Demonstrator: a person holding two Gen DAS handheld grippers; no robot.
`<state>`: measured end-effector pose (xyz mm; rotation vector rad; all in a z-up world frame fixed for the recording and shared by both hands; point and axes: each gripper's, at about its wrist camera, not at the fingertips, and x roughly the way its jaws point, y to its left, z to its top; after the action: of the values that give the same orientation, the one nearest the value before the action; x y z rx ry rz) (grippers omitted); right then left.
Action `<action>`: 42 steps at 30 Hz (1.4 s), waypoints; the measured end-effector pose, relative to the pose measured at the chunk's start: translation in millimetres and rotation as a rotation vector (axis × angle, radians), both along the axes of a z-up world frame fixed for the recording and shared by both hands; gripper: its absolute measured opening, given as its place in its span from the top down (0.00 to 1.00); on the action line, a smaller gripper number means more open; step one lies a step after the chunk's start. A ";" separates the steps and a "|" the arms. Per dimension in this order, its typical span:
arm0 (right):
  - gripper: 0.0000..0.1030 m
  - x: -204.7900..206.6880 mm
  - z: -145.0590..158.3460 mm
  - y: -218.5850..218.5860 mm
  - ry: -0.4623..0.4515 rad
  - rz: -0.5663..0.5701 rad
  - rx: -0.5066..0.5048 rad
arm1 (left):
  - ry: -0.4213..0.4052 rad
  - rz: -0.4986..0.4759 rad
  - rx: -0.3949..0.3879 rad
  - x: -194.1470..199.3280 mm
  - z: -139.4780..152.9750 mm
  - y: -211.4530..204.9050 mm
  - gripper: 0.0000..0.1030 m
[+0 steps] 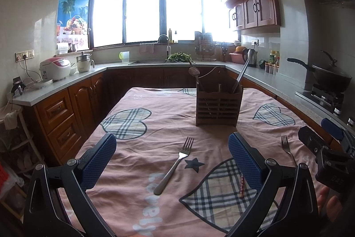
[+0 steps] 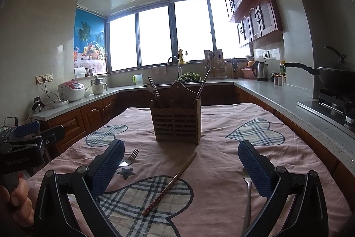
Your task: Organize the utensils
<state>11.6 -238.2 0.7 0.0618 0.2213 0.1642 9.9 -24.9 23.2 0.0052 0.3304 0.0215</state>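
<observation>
A wooden slatted utensil holder [image 1: 217, 106] stands on the pink cloth-covered table [image 1: 159, 126], with a ladle and chopsticks in it; it also shows in the right wrist view [image 2: 176, 122]. A metal fork [image 1: 175, 164] lies on the cloth between my left fingers. A second fork [image 1: 287, 148] lies to the right, partly behind my right finger [image 2: 247, 199]. A chopstick pair [image 2: 170, 181] lies between my right fingers. My left gripper [image 1: 172, 156] is open and empty above the table. My right gripper [image 2: 180, 162] is open and empty.
Kitchen counters [image 1: 66, 83] wrap around the table on the left, back and right. A rice cooker [image 1: 54, 68] and a pot stand on the left, a sink [image 1: 164, 61] at the back, a kettle [image 1: 250, 57] and a wok [image 1: 330, 78] on the right.
</observation>
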 end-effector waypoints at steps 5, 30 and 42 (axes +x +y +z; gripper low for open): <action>0.00 2.1 -0.1 0.6 0.005 0.003 -0.006 | 0.001 0.002 -0.002 0.5 0.4 0.4 0.00; 0.00 8.0 0.1 -1.1 0.010 0.006 -0.002 | 0.006 0.000 -0.005 8.1 -0.2 -0.7 0.00; 0.00 8.6 0.4 -2.6 0.012 0.004 0.001 | 0.009 -0.007 -0.007 10.0 0.5 -1.5 0.00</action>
<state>20.2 -240.9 1.0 0.0630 0.2336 0.1681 19.9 -26.4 23.7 -0.0002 0.3395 0.0135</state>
